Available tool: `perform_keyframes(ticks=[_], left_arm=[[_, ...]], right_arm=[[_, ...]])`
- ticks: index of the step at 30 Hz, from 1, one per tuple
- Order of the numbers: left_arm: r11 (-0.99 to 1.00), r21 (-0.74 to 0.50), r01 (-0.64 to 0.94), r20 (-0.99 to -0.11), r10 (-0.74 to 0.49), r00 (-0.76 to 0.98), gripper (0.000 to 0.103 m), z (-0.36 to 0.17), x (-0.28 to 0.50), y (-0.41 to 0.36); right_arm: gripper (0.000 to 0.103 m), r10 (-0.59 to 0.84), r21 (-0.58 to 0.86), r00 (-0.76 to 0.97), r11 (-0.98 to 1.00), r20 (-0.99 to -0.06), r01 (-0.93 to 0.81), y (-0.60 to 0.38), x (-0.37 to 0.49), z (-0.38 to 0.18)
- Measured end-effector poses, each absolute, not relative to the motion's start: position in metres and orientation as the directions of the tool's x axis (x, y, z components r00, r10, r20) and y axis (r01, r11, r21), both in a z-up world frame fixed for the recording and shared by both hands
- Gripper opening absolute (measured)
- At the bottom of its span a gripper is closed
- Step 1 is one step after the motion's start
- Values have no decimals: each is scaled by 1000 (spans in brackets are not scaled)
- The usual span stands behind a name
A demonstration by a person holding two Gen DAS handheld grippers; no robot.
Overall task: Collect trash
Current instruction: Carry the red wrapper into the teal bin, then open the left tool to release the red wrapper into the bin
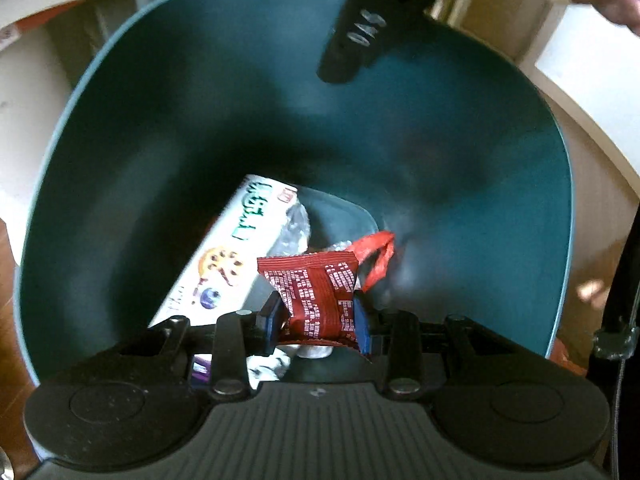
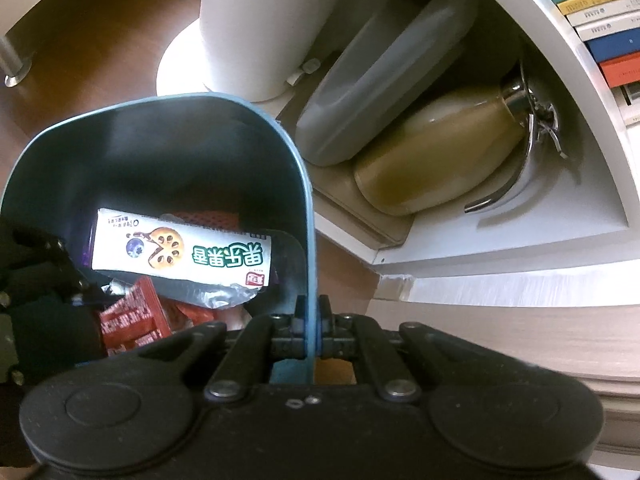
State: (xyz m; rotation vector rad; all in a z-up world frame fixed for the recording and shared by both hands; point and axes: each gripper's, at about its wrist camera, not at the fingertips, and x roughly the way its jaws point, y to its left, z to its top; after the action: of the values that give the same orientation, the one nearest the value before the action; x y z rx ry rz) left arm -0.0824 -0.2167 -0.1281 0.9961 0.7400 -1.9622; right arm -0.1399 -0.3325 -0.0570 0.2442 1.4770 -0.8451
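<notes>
Left wrist view: the left gripper (image 1: 320,330) holds a red wrapper (image 1: 316,300) pinched between its jaws, above the open teal bin (image 1: 500,128), where a white biscuit wrapper (image 1: 224,264) lies.

Right wrist view: the right gripper (image 2: 308,332) has its jaws clamped on the bin's rim (image 2: 308,240), wall between them.

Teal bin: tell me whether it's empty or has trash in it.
Has trash in it. The bin holds a white cookie wrapper and red wrappers at the bottom; it is far from full.
</notes>
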Motion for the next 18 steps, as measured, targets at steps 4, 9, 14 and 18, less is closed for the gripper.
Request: perform_keyframes(ticks=[4, 9, 14, 18], left_arm=[[-529, -128, 839, -855, -369, -364, 36, -132, -89, -216], [-532, -142, 835, -859, -354, -371, 38, -135, -90, -225], [-515, -156, 843, -853, -360, -377, 65, -135, -83, -227], [-492, -158, 856, -858, -360, -366, 68, -133, -79, -227]], right_arm=[[2, -339, -339, -127, 691, -932, 639, -331, -142, -56], [3, -330, -326, -120, 690, -936, 646, -331, -143, -58], [3, -321, -308, -102, 696, -942, 648, -334, -145, -58], [3, -305, -287, -86, 710, -948, 644, -337, -147, -57]])
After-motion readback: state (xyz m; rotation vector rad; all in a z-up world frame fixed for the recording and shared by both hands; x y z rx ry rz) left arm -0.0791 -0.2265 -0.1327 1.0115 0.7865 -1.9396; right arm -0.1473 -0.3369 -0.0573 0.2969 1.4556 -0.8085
